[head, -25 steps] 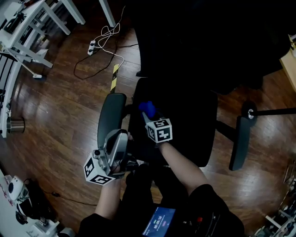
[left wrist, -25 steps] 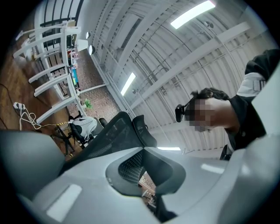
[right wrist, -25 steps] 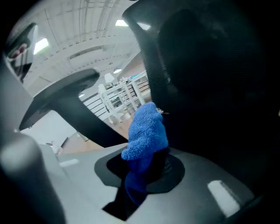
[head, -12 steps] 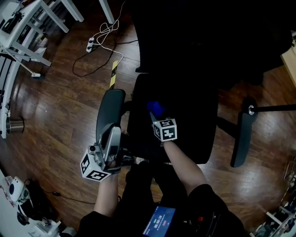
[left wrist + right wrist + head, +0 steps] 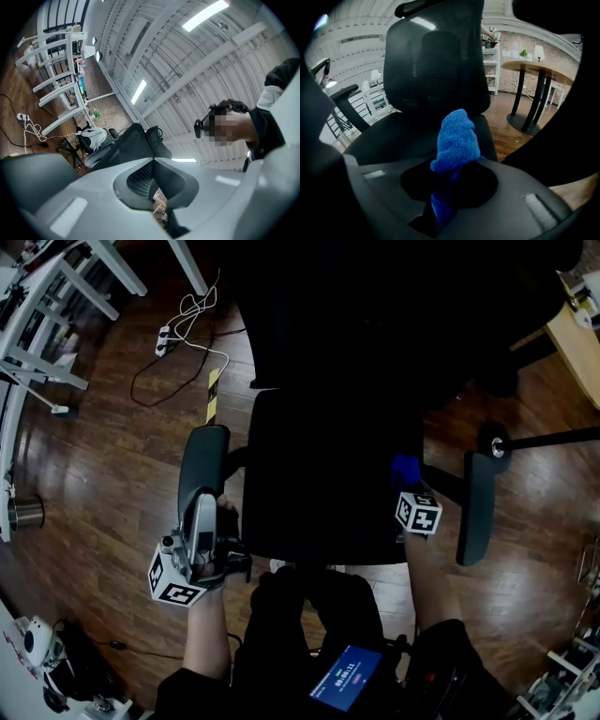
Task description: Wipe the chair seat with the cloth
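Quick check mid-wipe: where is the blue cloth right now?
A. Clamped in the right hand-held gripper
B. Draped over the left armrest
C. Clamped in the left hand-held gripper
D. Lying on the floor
A: the right gripper view shows the blue cloth pinched between the jaws of the right hand-held gripper, which is at the right edge of the chair seat.

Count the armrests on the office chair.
2. One armrest is left of the seat, by the left gripper; the other armrest is right of it, beside the right gripper holding the blue cloth.
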The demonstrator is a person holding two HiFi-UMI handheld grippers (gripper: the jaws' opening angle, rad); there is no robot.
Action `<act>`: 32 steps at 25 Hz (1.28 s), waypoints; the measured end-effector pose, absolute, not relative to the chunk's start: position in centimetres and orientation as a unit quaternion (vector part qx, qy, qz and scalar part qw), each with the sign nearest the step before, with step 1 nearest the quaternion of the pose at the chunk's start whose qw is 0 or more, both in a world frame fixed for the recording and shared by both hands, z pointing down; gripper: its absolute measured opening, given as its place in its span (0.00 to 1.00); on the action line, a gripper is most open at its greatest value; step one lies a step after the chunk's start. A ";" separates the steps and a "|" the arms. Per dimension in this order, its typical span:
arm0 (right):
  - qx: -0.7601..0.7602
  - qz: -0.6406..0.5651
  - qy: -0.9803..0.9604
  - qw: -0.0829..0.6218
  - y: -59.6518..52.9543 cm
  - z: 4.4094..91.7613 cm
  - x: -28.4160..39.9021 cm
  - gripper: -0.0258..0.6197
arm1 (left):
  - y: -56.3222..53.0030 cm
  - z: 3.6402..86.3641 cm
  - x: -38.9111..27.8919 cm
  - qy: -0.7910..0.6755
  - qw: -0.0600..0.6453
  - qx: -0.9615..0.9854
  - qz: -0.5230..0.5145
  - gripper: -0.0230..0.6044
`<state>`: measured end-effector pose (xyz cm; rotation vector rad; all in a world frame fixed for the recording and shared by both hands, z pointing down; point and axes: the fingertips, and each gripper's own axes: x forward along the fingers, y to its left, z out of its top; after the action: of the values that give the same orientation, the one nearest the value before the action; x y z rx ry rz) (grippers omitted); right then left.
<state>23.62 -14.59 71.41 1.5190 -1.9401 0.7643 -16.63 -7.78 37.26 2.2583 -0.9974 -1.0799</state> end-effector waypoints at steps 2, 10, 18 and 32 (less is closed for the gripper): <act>0.570 0.285 -0.720 0.274 -14.7 71.3 24.4 0.17 | -7.9 37.4 -16.6 -0.363 0.220 0.817 -0.389 0.02; 0.575 0.272 -0.718 0.280 -14.6 71.4 24.5 0.17 | -7.6 37.2 -16.7 -0.365 0.218 0.814 -0.396 0.02; 0.543 0.267 -0.766 0.215 -15.2 67.1 15.1 0.17 | -7.4 36.9 -16.7 -0.366 0.219 0.812 -0.398 0.02; 0.336 0.311 -0.861 0.221 -7.1 70.7 -13.8 0.17 | -6.9 37.1 -17.3 -0.365 0.221 0.808 -0.406 0.02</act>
<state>-13.78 -7.07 70.72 0.9293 -2.3800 0.8583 -17.29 -6.91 37.12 2.2341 -1.0077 -1.1224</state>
